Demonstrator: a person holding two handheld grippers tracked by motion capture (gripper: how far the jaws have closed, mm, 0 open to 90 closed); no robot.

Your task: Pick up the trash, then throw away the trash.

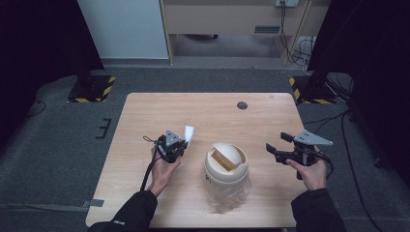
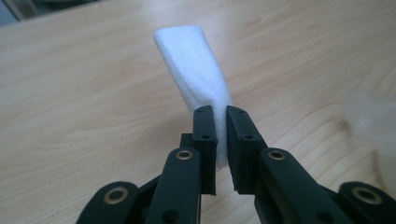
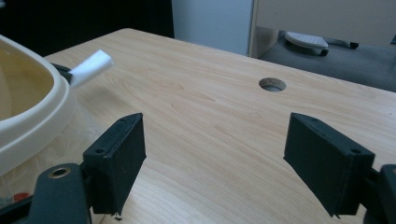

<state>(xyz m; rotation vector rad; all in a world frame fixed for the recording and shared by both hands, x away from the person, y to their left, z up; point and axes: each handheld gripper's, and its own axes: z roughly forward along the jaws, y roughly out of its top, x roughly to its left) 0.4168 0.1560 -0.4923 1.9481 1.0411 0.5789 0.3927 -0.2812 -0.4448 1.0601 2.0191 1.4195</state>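
Left gripper [image 1: 180,143]: jaws clamped on the lower end of the white tissue [image 2: 196,74], which sticks up and forward past the tips.
Right gripper [image 1: 279,146]: jaws wide apart, nothing between them, only bare table [image 3: 210,121] ahead.
White tissue: held off the wood, just left of the bin [image 1: 226,170]; seen from the right gripper view beyond the bin's rim, up and left of the left jaw.
Bin: cream swing-lid top, clear liner below, standing between the two grippers, touching neither.
Done: tissue picked up and firmly pinched.
Left: carry over the lid, push through the flap, release; likely about halfway.
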